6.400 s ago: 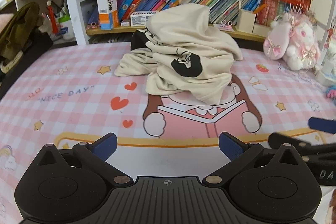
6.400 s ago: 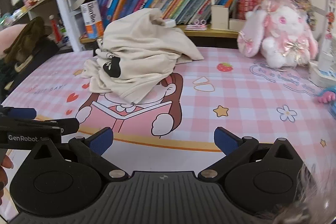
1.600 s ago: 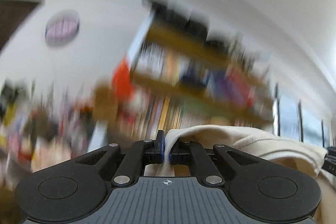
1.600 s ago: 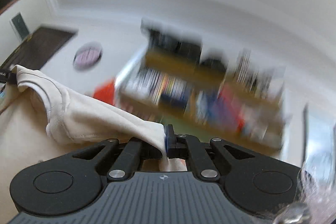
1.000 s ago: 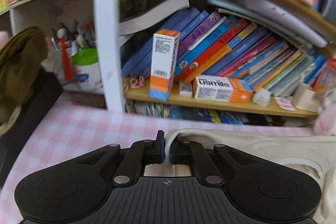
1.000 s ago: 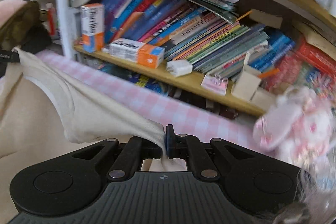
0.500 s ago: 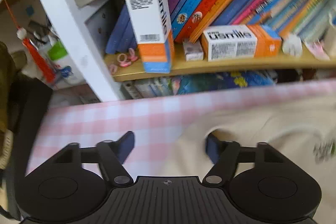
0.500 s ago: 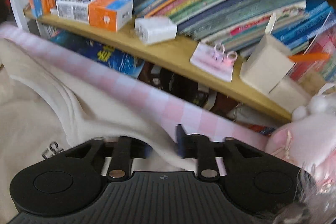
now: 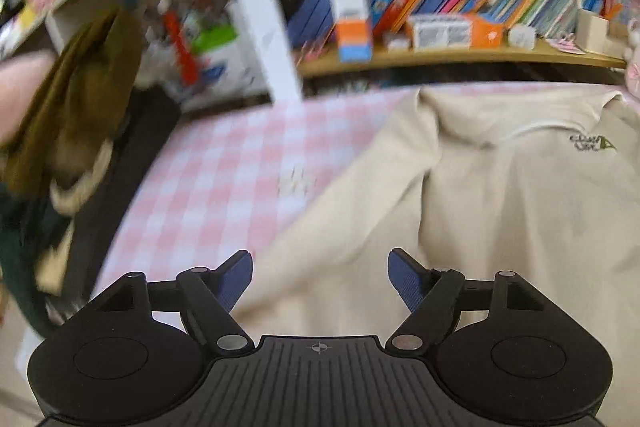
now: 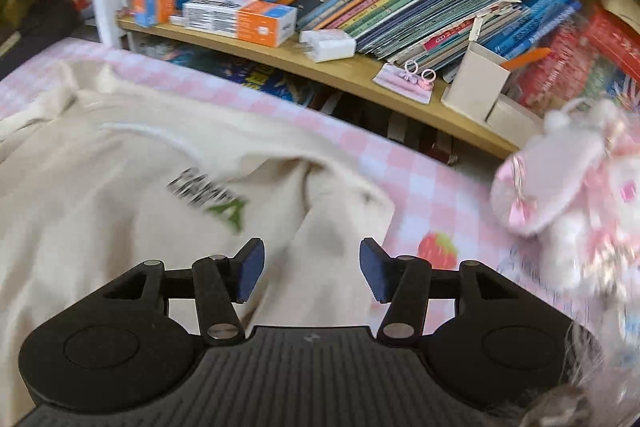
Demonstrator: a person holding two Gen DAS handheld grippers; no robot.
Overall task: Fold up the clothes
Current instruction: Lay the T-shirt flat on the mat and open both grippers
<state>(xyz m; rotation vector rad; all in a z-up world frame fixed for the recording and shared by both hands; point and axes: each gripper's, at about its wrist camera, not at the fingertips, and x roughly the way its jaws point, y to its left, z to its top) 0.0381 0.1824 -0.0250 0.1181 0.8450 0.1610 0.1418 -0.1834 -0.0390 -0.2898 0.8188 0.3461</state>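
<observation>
Item, far left of your left wrist view: an olive-brown garment [image 9: 76,107], bunched and hanging beside the table edge, blurred.

Item: pink-and-white checked table cover [image 9: 224,163], bare on this side.

Item: your left gripper [image 9: 320,277], released; its blue pads stand wide apart and press on nothing. One sleeve edge of the cream sweatshirt lies below and between them, untouched.

Item, the task's piece: cream sweatshirt [image 9: 520,195]. It lies spread face up on the checked cover, neckline toward the bookshelf [image 9: 460,57], ribbed collar showing as a pale curve. A small dark-and-green chest logo [image 9: 592,143] sits just below the collar. The left sleeve runs diagonally down toward your gripper; a long soft crease divides sleeve from body. The fabric is loosely wrinkled, with no fold across the body.

Item, right wrist view: the same sweatshirt [image 10: 100,195] fills the left half, logo [image 10: 212,201] blurred. The shoulder near the middle is rumpled, with a deep crease running down between the pads.

Item: your right gripper [image 10: 311,270], jaws opening, grasping nothing; cloth lies under the gap, pads clear of it.

Item: a strawberry print [image 10: 438,250] on the cover, just beside the right pad.

Item, far right: a pink-and-white plush rabbit [image 10: 568,195], near the shoulder, apart from it.
</observation>
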